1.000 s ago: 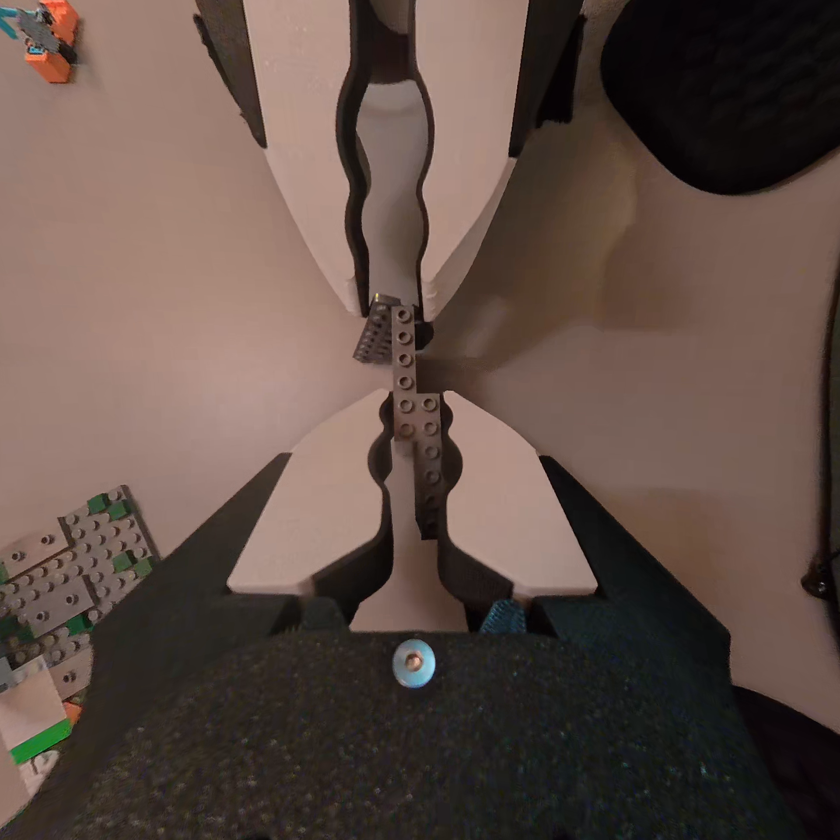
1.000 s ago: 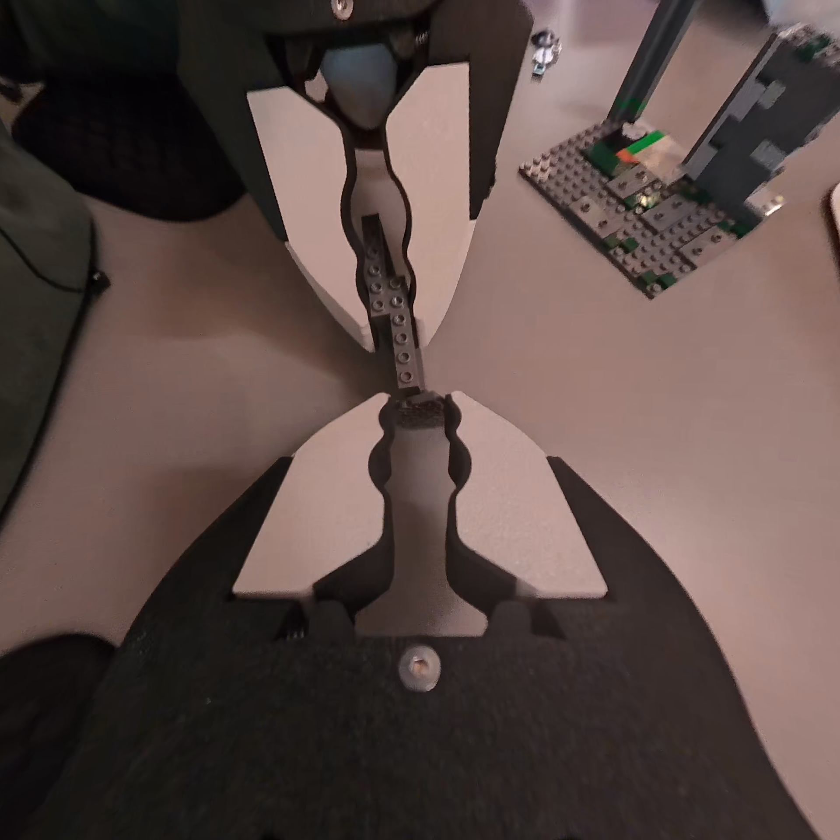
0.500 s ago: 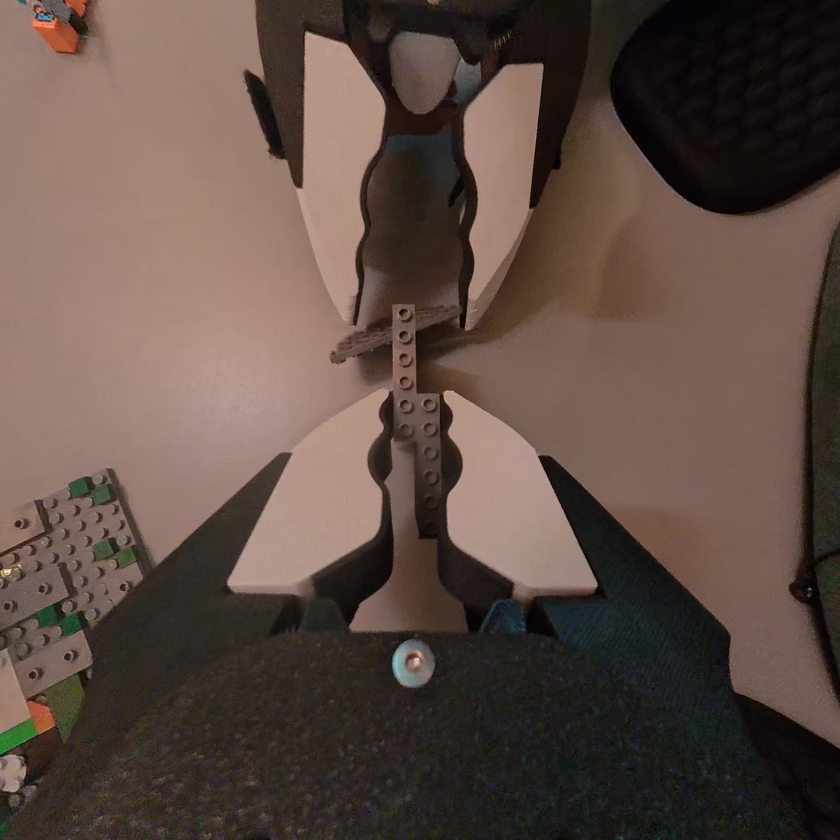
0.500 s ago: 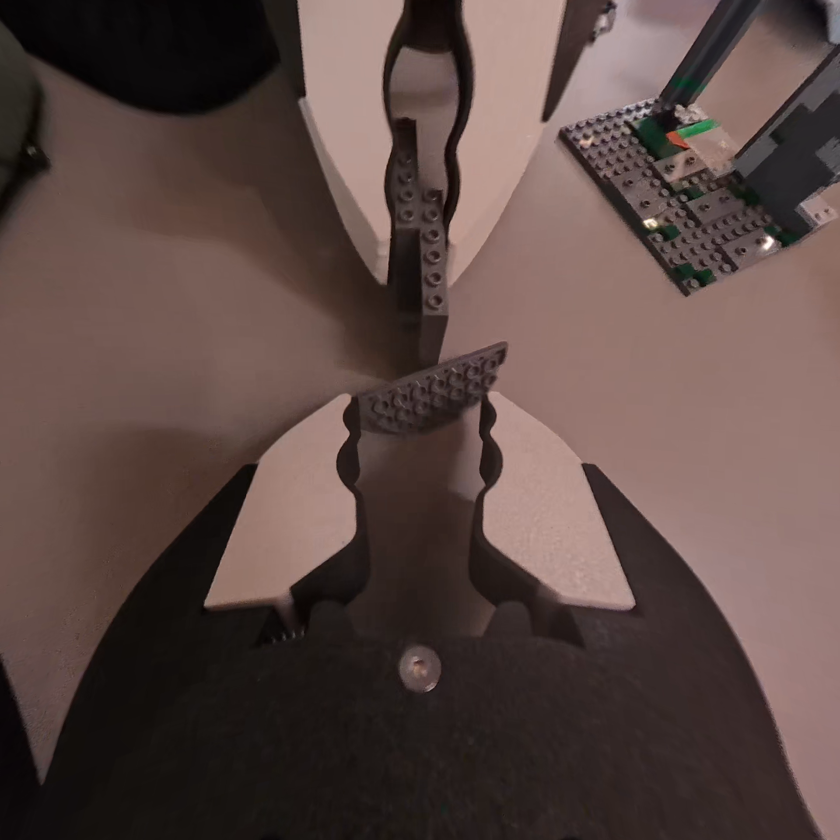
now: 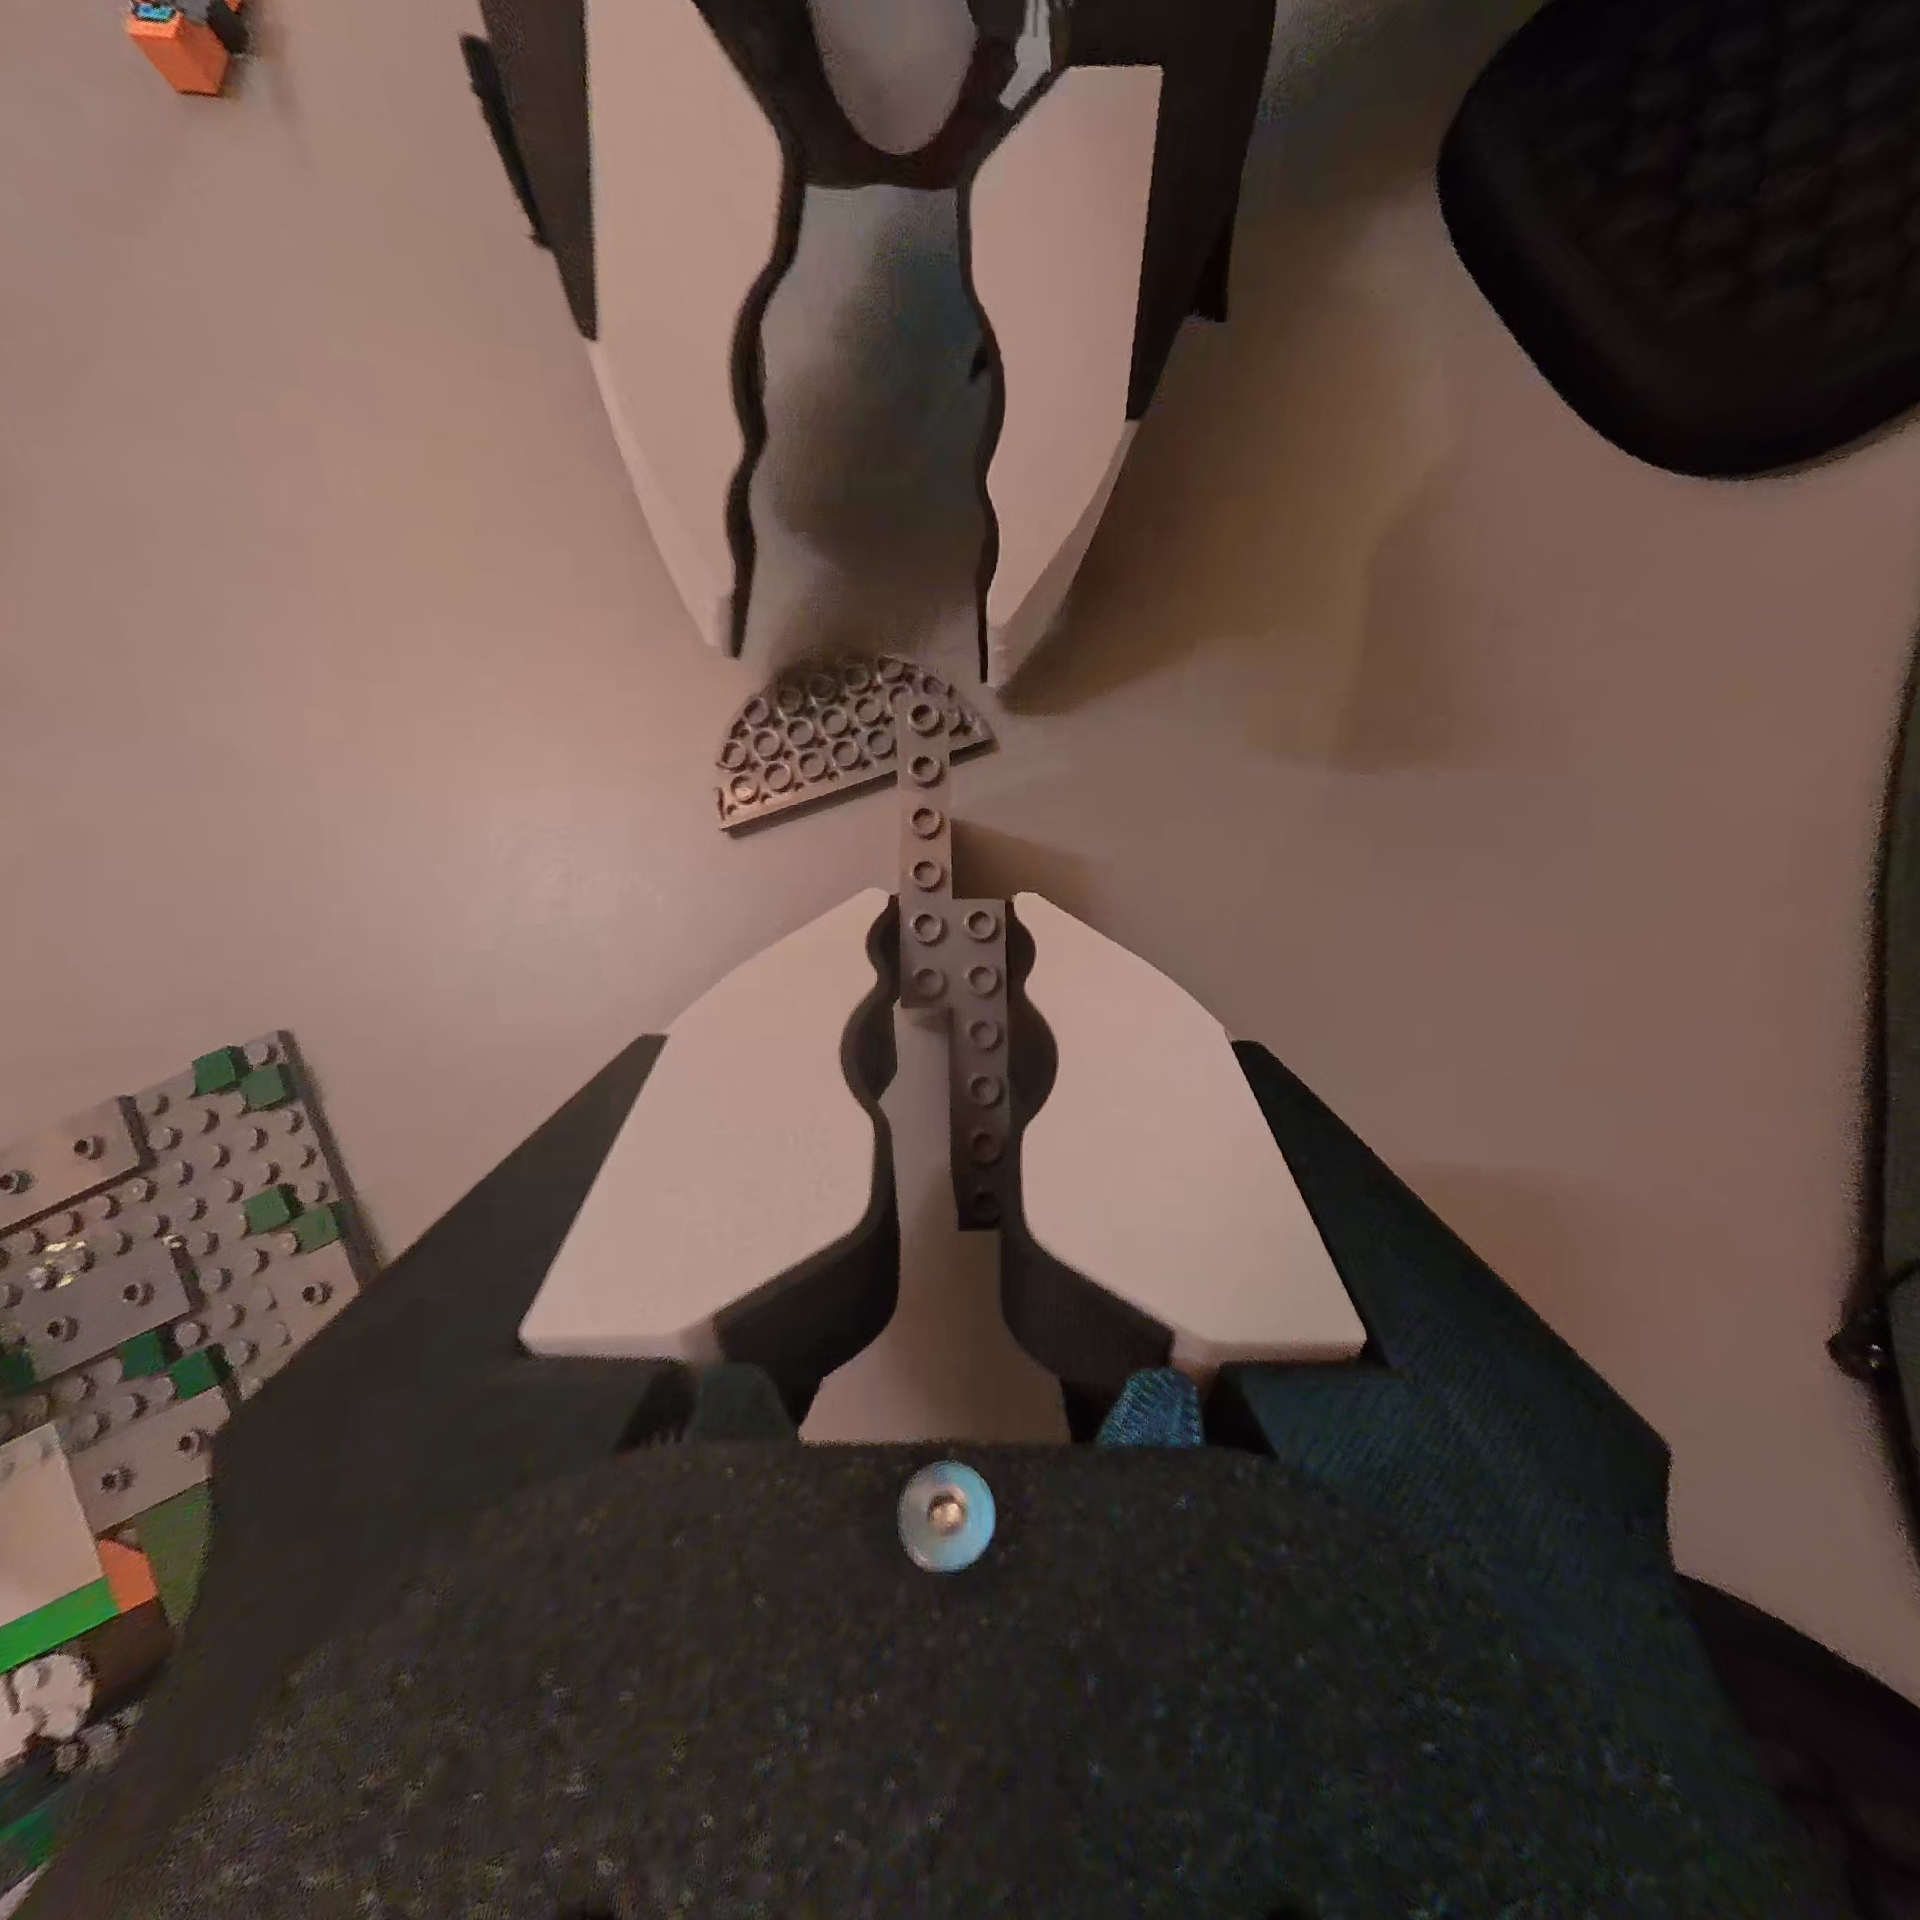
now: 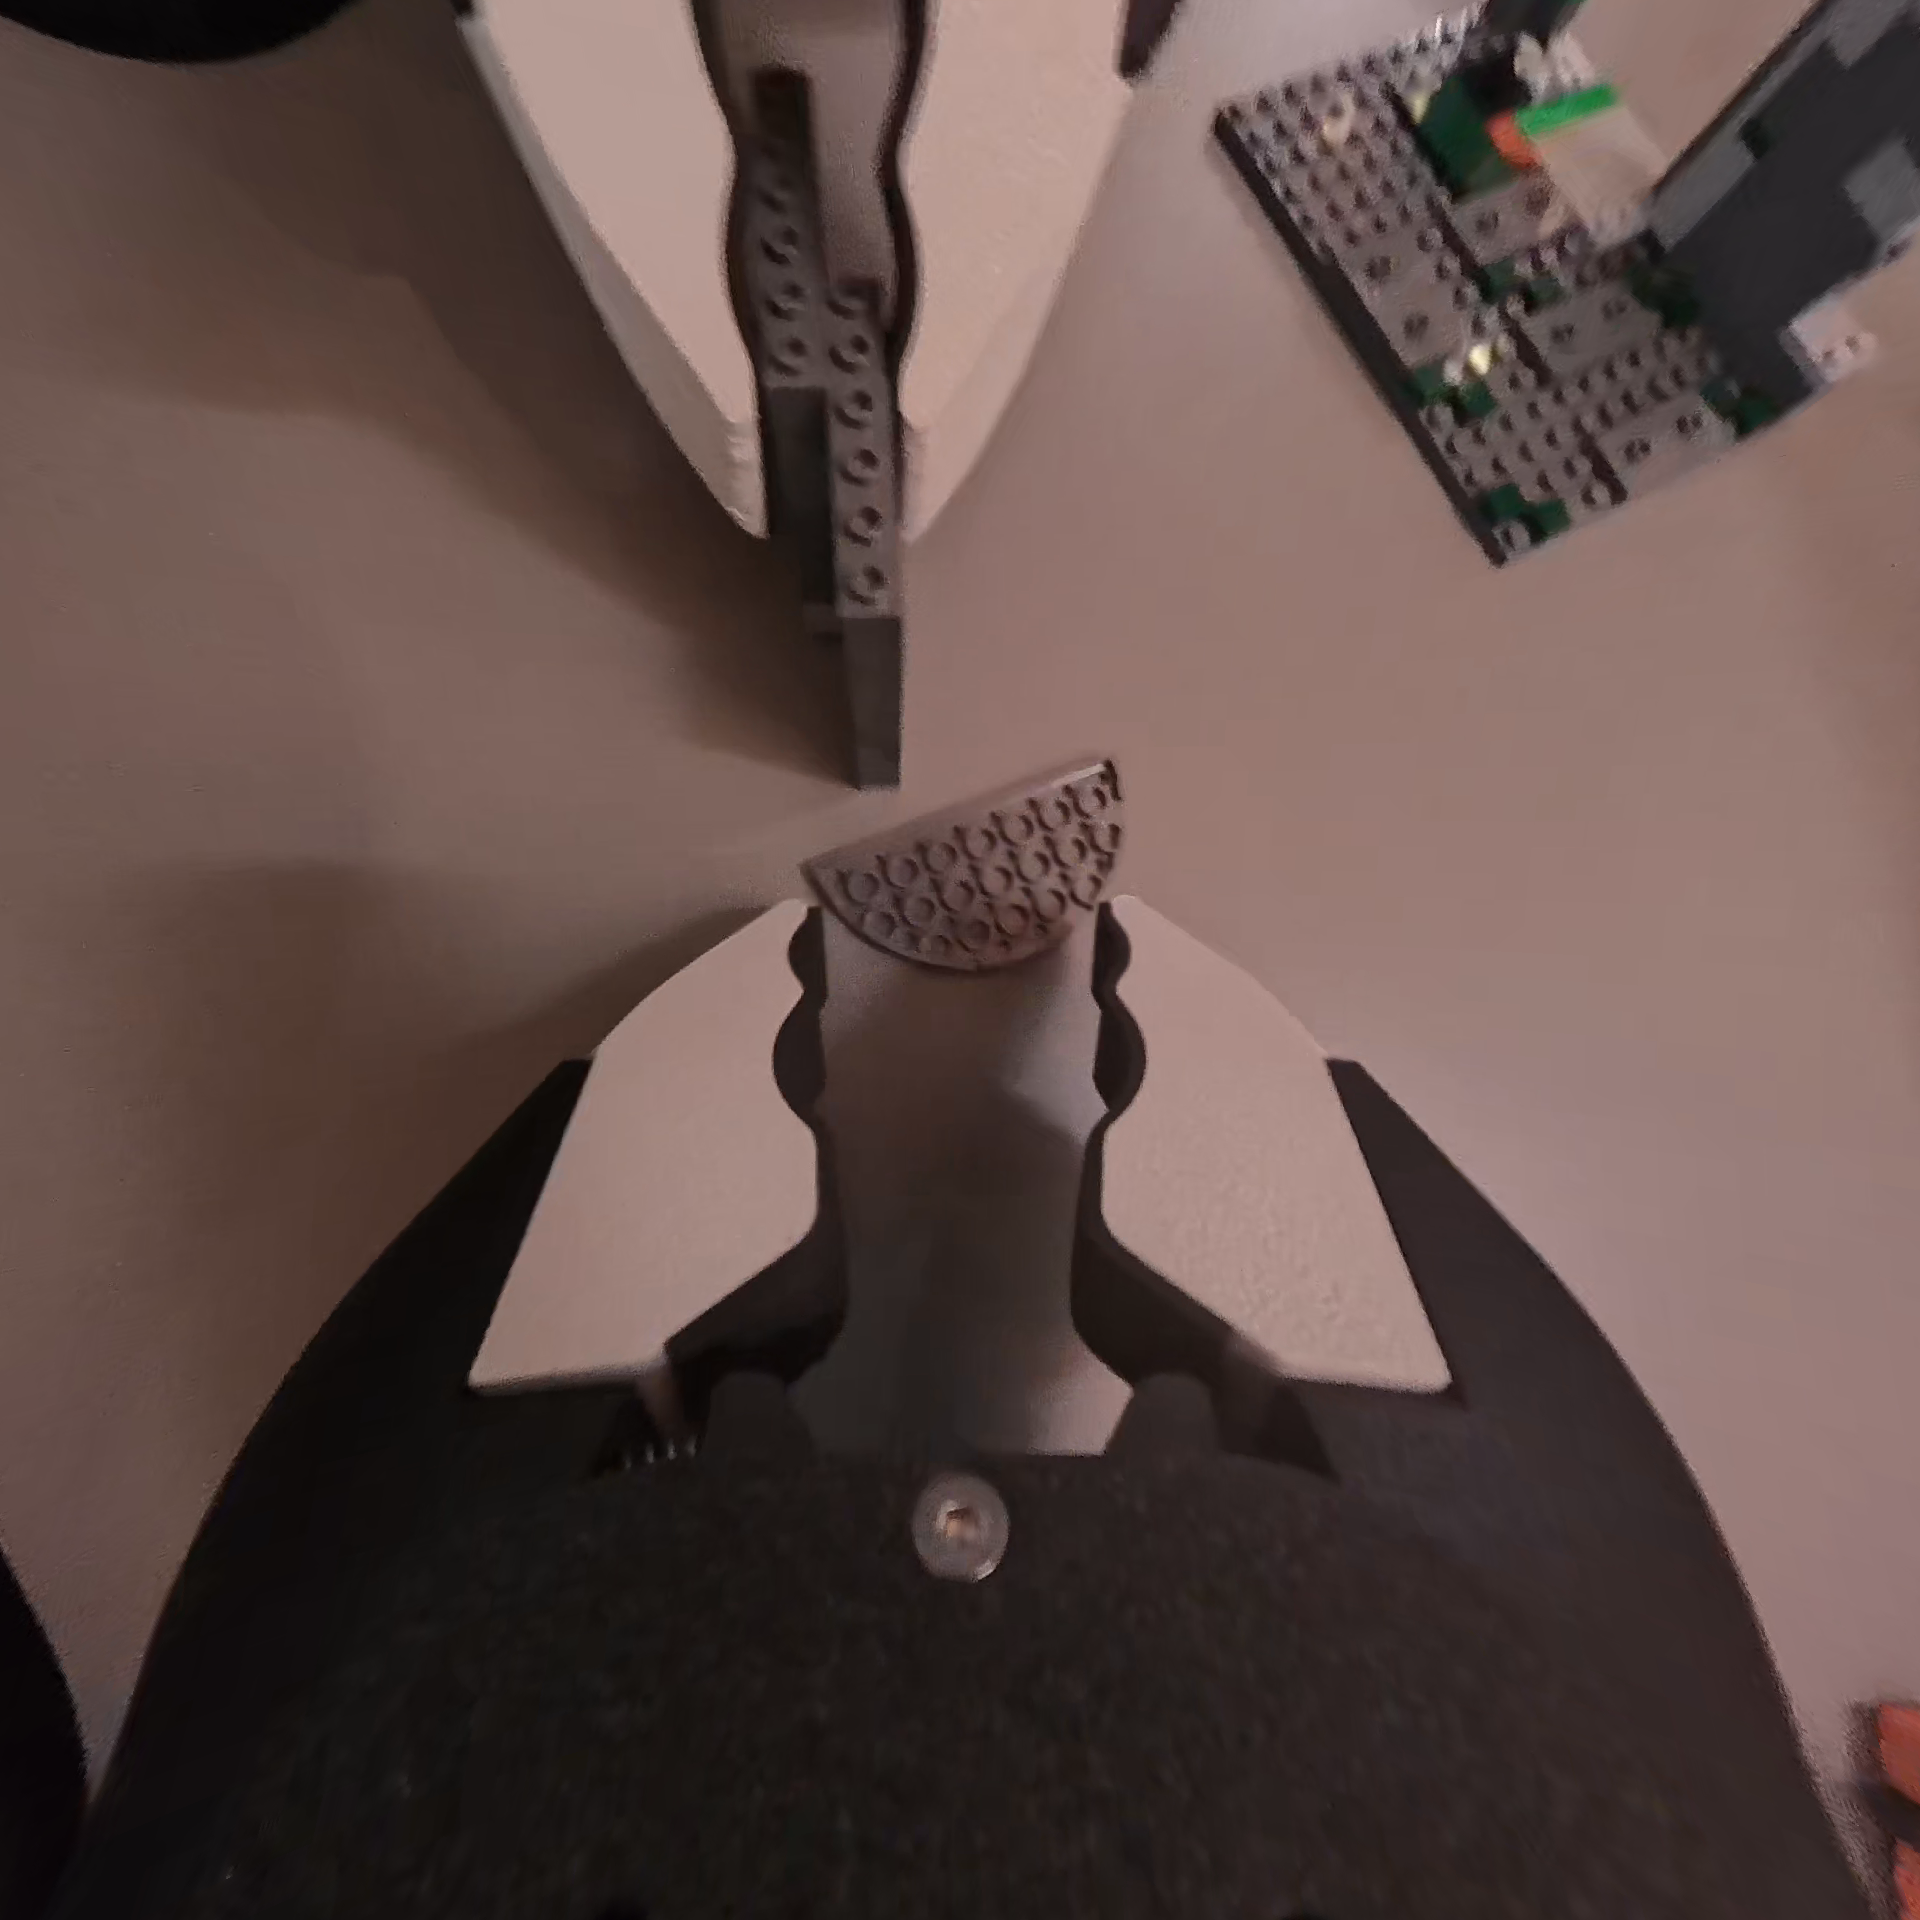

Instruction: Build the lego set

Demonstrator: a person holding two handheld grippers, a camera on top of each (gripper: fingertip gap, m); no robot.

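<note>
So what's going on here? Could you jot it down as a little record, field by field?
left gripper: jaws shut on grey stepped strip
right gripper: jaws wide, half-round plate at the tips; grip unclear
strip tip: overlaps the plate's edge in the left wrist view
partly built set: on the table, off to the side
orange piece: apart, far corner

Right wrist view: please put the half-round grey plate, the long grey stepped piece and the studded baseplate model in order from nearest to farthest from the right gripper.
1. Half-round grey plate: at the tips of the right gripper.
2. Long grey stepped piece: just ahead, held by the left gripper.
3. Studded baseplate model: far upper right on the table.
</note>
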